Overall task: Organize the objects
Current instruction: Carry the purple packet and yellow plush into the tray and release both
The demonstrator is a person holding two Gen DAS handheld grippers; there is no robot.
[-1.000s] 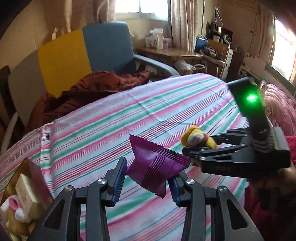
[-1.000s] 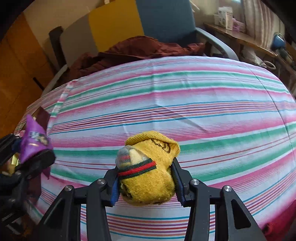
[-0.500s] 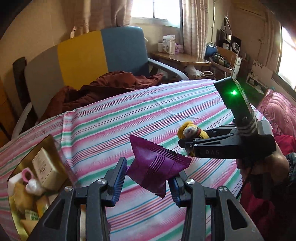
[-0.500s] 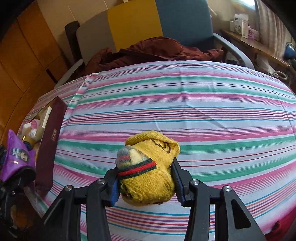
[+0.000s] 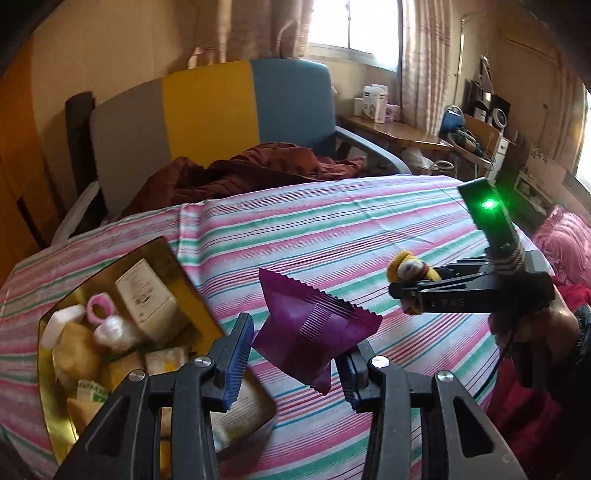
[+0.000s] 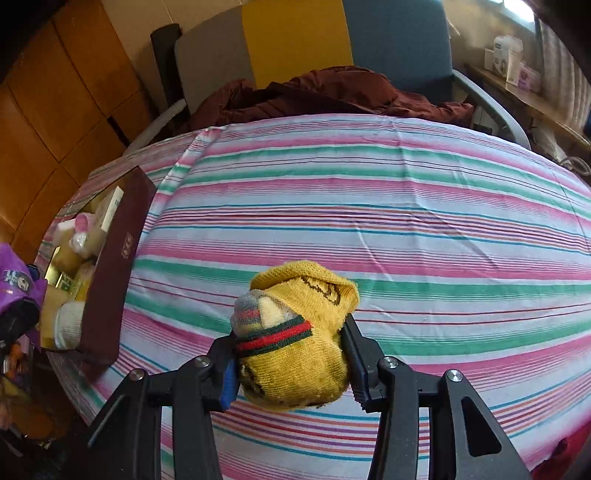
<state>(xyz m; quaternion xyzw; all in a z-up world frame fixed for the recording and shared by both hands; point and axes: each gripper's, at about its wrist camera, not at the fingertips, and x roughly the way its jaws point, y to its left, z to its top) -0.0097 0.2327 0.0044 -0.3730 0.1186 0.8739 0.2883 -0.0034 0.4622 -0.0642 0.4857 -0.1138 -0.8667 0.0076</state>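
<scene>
Packet (image 5: pixel 314 328) clamped in the left gripper (image 5: pixel 295 354) nears the tin (image 5: pixel 51 369) at the table's left edge, awaiting release, while the right gripper (image 6: pixel 291 362) grips a sock (image 6: pixel 295 354).

Striped cloth (image 5: pixel 332 221) over the surface. Behind it, grey-yellow-blue armchair (image 5: pixel 221 110) heaped with maroon garment (image 5: pixel 258 166). Curtained window (image 5: pixel 351 26), bright daylight. Cluttered wooden desk (image 5: pixel 399 133) right. Orange wood panelling (image 6: pixel 48 110) left.
</scene>
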